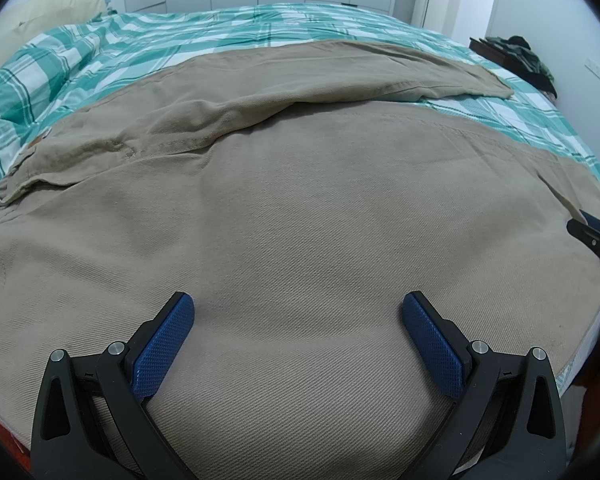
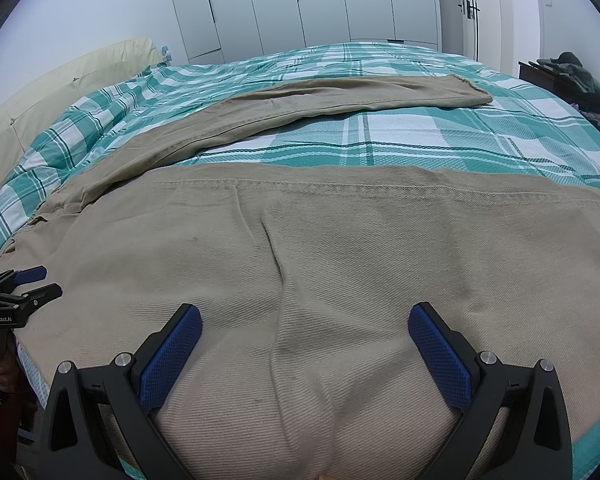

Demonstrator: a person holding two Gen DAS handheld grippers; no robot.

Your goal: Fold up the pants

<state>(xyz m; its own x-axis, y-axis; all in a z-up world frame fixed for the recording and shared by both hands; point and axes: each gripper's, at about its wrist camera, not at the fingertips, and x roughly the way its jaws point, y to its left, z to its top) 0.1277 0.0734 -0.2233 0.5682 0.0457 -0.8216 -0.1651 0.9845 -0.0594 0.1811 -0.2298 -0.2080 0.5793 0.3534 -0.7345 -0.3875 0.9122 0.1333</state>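
Khaki pants (image 1: 300,208) lie spread on a bed with a green and white plaid cover (image 1: 220,36). The near leg lies across the front; the far leg (image 2: 340,100) stretches away to the right. The waistband is at the left in the left wrist view. My left gripper (image 1: 298,316) is open just above the near leg's fabric, holding nothing. My right gripper (image 2: 305,328) is open over the near leg further right, by a lengthwise crease (image 2: 280,280), holding nothing. Each gripper shows at the other view's edge: the right one (image 1: 596,240), the left one (image 2: 20,284).
A cream headboard (image 2: 60,84) is at the left. White wardrobe doors (image 2: 300,0) and a door stand behind the bed. A dark bedside stand with piled clothes (image 2: 576,76) is at the right. The bed's front edge (image 2: 28,364) runs just below the grippers.
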